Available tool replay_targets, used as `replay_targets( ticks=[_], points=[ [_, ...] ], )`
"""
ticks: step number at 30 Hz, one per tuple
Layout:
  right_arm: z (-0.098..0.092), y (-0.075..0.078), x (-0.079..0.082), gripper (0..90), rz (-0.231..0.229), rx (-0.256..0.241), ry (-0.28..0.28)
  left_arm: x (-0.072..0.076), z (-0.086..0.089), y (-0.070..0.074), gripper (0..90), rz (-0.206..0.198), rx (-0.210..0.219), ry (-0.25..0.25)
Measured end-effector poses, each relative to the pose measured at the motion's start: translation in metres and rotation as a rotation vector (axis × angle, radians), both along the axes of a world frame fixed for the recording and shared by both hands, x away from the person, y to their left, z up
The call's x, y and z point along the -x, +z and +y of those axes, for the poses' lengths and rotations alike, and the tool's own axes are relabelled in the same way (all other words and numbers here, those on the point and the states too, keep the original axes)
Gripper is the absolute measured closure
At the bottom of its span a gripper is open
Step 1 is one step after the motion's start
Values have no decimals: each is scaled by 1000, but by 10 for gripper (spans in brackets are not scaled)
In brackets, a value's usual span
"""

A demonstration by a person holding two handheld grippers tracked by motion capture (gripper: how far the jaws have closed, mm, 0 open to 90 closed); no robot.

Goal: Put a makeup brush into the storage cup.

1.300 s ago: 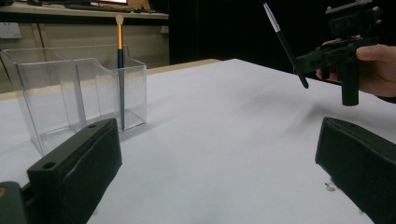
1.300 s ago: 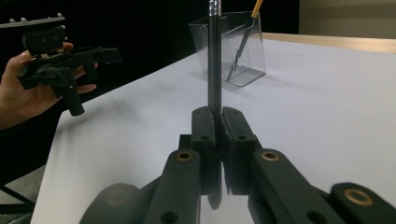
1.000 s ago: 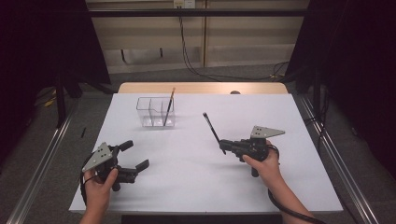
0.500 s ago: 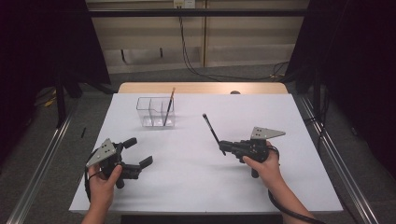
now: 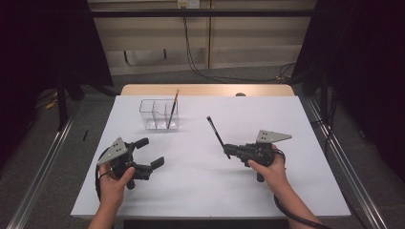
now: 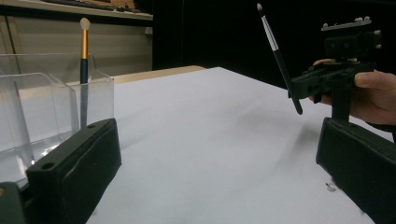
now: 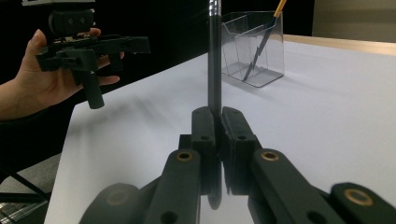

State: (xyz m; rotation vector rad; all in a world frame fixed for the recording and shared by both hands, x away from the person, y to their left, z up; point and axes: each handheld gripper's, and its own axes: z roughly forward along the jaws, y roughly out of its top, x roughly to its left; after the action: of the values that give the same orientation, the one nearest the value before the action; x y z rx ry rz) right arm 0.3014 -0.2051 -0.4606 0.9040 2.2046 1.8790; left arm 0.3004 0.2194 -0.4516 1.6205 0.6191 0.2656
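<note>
A clear compartmented organizer [image 5: 154, 115] stands at the back left of the white table [image 5: 205, 191], with an orange-handled brush [image 5: 172, 109] leaning upright in it. My right gripper [image 5: 228, 150] is shut on a thin black brush [image 5: 216, 131] that points up and away toward the far left. In the right gripper view the jaws [image 7: 218, 116] clamp the black brush handle [image 7: 215, 60], and the organizer [image 7: 252, 51] lies beyond. My left gripper [image 5: 150, 152] is open at the front left, held just above the table with nothing between its wide-apart jaws [image 6: 219, 135].
The table's wooden far edge [image 5: 205, 89] runs behind the organizer. Metal rails [image 5: 43, 162] lie on the floor at both sides. Bare white tabletop stretches between the two grippers and toward the right edge.
My left gripper has shifted slightly forward and to the right, still open. The right gripper and its black brush have stayed put.
</note>
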Motion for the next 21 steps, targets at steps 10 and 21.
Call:
replay_targets(
  ticks=[10, 21],
  points=[
    [1, 1, 1, 851, -4, -4, 9, -8, -22, 3, 0, 0, 25, -29],
    [4, 1, 3, 851, -7, -14, 25, -14, -41, 4, 0, 10, 40, -58]
  ],
)
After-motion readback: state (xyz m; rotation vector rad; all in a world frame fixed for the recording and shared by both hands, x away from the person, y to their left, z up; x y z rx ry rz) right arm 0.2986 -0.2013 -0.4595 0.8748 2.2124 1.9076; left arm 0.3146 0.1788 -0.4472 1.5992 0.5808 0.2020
